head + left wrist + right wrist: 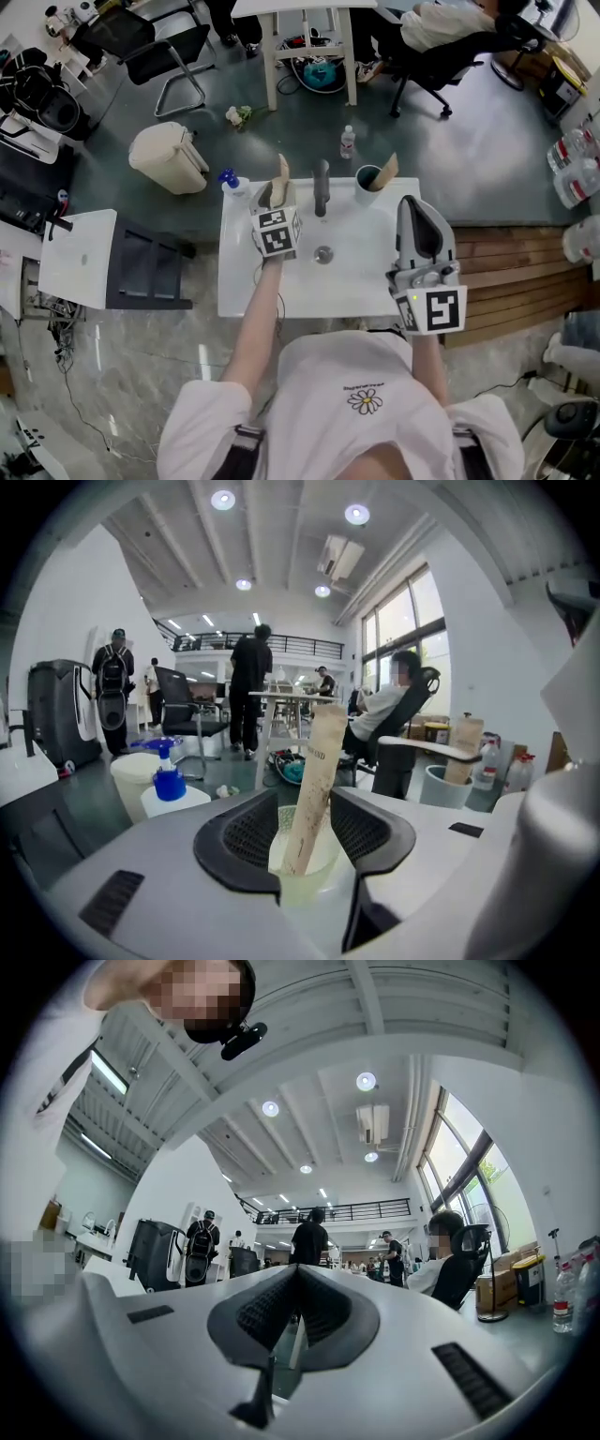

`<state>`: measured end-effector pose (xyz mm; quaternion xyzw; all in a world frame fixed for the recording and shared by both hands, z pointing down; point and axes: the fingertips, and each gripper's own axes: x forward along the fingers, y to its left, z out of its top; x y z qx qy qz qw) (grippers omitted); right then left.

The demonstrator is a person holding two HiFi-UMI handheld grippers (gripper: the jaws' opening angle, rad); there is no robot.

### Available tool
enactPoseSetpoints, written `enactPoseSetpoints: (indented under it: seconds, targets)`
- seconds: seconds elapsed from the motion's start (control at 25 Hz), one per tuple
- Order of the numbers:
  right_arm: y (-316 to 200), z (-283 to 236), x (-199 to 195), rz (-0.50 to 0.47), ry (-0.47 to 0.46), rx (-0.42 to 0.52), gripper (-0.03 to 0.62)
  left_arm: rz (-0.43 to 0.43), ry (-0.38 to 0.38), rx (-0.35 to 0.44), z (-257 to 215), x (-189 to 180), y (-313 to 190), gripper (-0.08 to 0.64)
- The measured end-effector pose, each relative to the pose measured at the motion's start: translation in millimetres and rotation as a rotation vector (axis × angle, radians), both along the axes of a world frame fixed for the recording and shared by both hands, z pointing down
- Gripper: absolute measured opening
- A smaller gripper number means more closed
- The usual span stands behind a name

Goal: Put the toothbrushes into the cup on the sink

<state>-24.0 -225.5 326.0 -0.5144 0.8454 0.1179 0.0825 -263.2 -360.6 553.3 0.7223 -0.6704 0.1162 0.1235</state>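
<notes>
Toothbrush (314, 780) in paper sleeve lettered "AND", tilted in cup (326, 855) between parted left tongs (305, 797); right tongs (298, 1277) together.

I wear a white T-shirt (319, 375) with a small daisy (365, 401) on the front. Dark straps (246, 441) cross it lower down. My left tool (273, 195) and right tool (413, 204) are pale grey with black ribbed pads (248, 834). Each has a white cube (277, 232) with black square markers.
</notes>
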Motion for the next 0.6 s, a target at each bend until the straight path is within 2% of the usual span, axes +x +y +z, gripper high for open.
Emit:
enactPoseSetpoints:
  seconds: [0.36, 0.6]
  targets:
    - [-4.9, -0.2, -10.3, -0.031, -0.013, 0.004, 0.012, 0.009, 0.080, 0.300, -119.4, -2.5, 5.4, 0.166]
    - [-5.8, -2.8, -13.0, -0.039, -0.024, 0.014, 0.012, 0.026, 0.056, 0.487, -202.8, 5.6, 53.1, 0.166]
